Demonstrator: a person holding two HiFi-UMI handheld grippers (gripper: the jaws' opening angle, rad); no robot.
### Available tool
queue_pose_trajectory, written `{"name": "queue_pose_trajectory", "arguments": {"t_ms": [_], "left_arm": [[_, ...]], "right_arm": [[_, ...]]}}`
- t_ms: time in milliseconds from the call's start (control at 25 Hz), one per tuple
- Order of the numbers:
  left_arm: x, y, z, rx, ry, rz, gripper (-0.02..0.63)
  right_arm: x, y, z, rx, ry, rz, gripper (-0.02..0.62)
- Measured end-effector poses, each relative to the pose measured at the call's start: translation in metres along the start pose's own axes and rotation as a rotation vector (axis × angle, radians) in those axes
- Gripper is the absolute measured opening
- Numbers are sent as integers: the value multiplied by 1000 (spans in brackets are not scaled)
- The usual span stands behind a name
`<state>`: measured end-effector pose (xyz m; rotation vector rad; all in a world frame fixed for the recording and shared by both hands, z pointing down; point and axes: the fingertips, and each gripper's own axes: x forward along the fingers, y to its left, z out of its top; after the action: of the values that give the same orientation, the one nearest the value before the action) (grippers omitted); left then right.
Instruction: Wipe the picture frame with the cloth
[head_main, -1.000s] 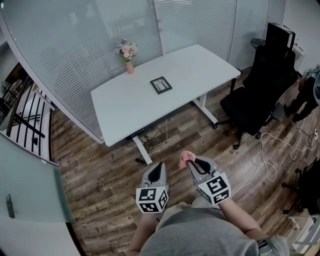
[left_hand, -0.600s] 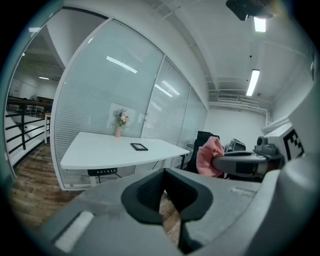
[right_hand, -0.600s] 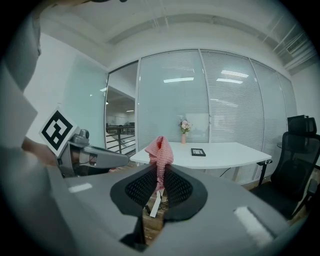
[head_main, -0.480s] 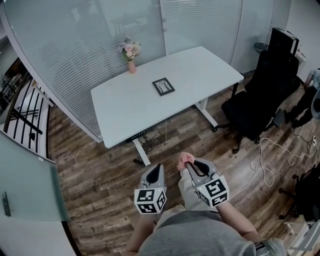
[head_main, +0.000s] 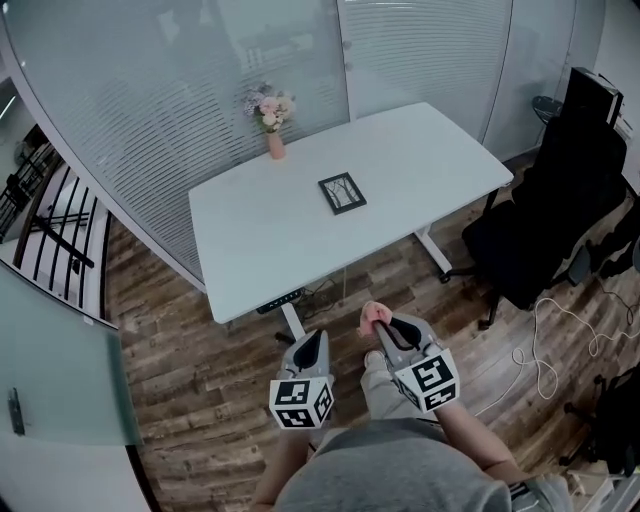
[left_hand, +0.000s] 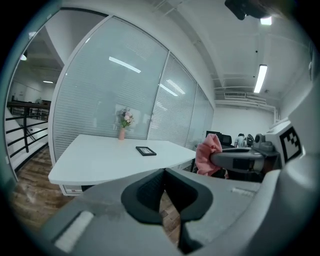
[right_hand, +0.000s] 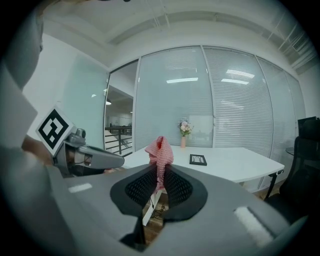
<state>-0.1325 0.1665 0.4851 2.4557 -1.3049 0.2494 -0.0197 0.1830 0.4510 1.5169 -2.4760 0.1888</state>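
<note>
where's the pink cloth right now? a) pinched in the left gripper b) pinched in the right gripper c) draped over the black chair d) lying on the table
B: the right gripper view shows the pink cloth clamped between the closed jaws of the right gripper, its bunched end sticking up past them.

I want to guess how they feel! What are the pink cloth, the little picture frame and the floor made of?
The pink cloth, pinched in the right gripper, looks like soft woven fabric: it crumples and shows a fine check. The picture frame has a dark matt border, wood or plastic; too small to tell. The floor looks like wood planks with streaky grain, possibly imitation.
</note>
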Motion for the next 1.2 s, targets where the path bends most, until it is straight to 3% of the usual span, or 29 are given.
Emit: {"name": "queue_pose_trajectory", "arguments": {"t_ms": [680,1200], "left_arm": [[166,52,76,-23,-12,92,3],[258,74,92,-36,24,128,3]], "right_arm": [[147,-133,57,-56,-12,115,38],[221,-199,59,-61,19,172,38]]}}
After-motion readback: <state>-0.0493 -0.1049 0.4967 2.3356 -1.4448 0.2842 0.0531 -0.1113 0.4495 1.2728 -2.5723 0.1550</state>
